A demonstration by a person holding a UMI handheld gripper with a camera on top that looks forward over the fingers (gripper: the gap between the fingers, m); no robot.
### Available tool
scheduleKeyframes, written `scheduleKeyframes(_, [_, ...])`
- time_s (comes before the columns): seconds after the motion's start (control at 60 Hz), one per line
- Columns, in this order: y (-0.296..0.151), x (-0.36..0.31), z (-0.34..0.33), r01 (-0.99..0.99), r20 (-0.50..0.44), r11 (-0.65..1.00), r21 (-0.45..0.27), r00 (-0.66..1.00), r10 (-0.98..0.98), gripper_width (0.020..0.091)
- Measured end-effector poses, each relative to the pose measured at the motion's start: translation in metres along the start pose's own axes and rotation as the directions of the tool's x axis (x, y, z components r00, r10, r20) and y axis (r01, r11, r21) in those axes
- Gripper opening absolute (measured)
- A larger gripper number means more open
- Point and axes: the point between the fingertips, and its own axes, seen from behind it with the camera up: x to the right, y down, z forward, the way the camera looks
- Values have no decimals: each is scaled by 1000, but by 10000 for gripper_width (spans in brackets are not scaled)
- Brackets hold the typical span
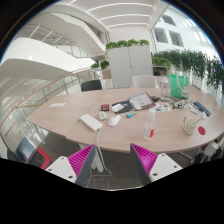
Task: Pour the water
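A long pale wooden table (70, 112) stretches across the room well beyond my fingers. Near its front edge, ahead and to the right, stands a small clear bottle (152, 125) with a reddish top. A white jug-like vessel (190, 123) stands further right, with a small red thing (203, 129) beside it. My gripper (112, 160) is open and held back from the table, above the dark floor. Its pink pads (76, 162) sit wide apart with nothing between them.
A dark tablet or laptop (130, 103), papers, a white box (91, 122) and a small cup (114, 119) lie on the table. Green containers (178, 85) stand at its far right. A white chair frame (99, 158) is just ahead of the left finger. Planters top a white cabinet (128, 62).
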Motion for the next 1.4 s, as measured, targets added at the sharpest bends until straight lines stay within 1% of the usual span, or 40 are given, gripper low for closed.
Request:
scheduleKeyframes(0.133, [-6,-3,10,39,-2,999,22,999,-39,779])
scheduleKeyframes(0.15, [-5,21,9,44,-3,999,23,999,-44,777])
scheduleKeyframes(0.2, [-10,-31,9,40,-13,999,22,999,-40,777])
scheduleKeyframes(0.3, [-13,-32,16,44,-26,999,26,999,-43,778])
scheduleKeyframes(0.433, [-13,15,32,86,-77,994,61,994,-81,777])
scheduleKeyframes(0.5, [-14,48,45,117,-108,988,100,988,-106,779])
scheduleKeyframes(0.617, [-16,113,80,135,-176,975,174,979,-104,781])
scheduleKeyframes(0.7, [-15,153,119,116,-212,974,197,974,-73,778])
scheduleKeyframes(0.833, [-17,182,189,82,-190,973,213,981,-41,777])
scheduleKeyframes(1.017, [-29,197,259,84,-172,961,263,984,-39,774])
scheduleKeyframes(1.05, [-28,196,268,76,-162,961,265,986,-34,741])
scheduleKeyframes(1.067, [-28,197,270,75,-159,961,266,987,-34,689])
scheduleKeyframes(1.1, [-30,199,279,68,-145,961,269,989,-30,523])
scheduleKeyframes(1.15, [-32,206,280,72,-176,956,285,984,-21,513])
scheduleKeyframes(1.25, [-33,208,277,76,-197,953,294,980,-17,430])
scheduleKeyframes(1.267, [-31,206,278,71,-201,954,290,980,-12,427])
scheduleKeyframes(1.3, [-31,209,281,73,-196,957,281,981,-17,372])
scheduleKeyframes(1.333, [-31,208,281,86,-191,958,272,981,-33,370])
scheduleKeyframes(1.35, [-31,207,281,89,-188,959,268,982,-38,334])
scheduleKeyframes(1.367, [-31,207,281,86,-184,961,263,982,-37,318])
scheduleKeyframes(1.383, [-31,207,283,73,-180,963,260,983,-26,335])
scheduleKeyframes(1.4, [-31,208,284,61,-173,965,255,985,-16,317])
